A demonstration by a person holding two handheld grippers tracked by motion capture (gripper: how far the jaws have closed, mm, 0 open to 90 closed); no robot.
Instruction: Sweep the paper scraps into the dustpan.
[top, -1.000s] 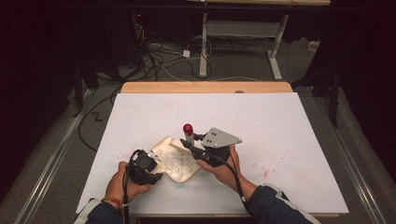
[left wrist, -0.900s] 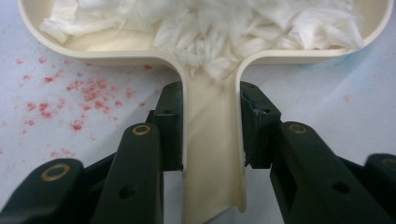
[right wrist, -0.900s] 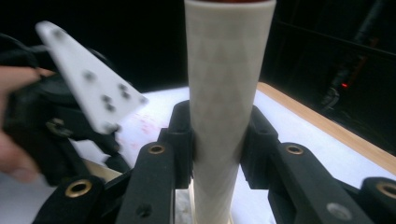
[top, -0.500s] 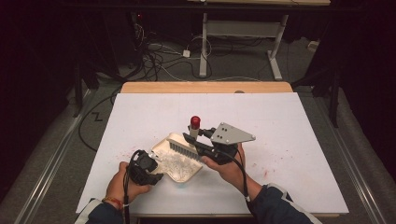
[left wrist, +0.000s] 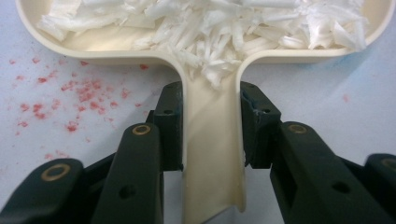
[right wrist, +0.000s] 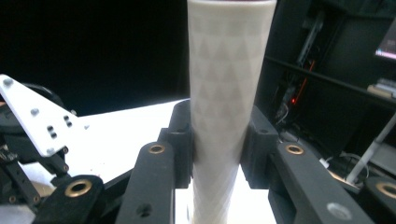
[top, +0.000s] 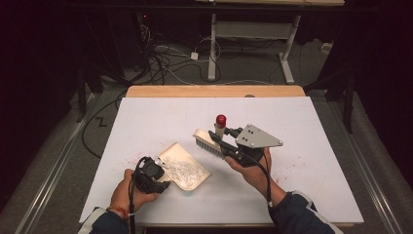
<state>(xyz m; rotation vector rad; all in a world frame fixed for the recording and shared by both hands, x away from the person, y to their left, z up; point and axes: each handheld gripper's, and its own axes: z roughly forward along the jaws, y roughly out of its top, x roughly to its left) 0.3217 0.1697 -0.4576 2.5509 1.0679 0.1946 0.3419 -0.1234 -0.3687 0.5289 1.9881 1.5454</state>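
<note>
A cream dustpan (top: pixel 195 181) lies on the white table, loaded with white paper shreds (top: pixel 181 169). My left gripper (top: pixel 162 170) is shut on its handle (left wrist: pixel 212 140), pads pressing both sides, and the shreds (left wrist: pixel 210 23) reach down to the handle's neck. My right gripper (top: pixel 220 138) is shut on the white handle (right wrist: pixel 226 93) of a brush (top: pixel 208 143), which carries a red cap (top: pixel 221 120) at its end. The brush hangs above the table, right of the dustpan and clear of it, handle pointing upward.
Fine red specks (left wrist: pixel 70 93) dot the white table cover (top: pixel 146 122) beside the dustpan. A wooden strip (top: pixel 214 91) edges the table's far side. Beyond it, cables and desk legs (top: pixel 212 53) stand on the dark floor.
My right gripper has lifted the brush off the dustpan and carried it up and to the right. The left gripper and the dustpan have stayed put.
</note>
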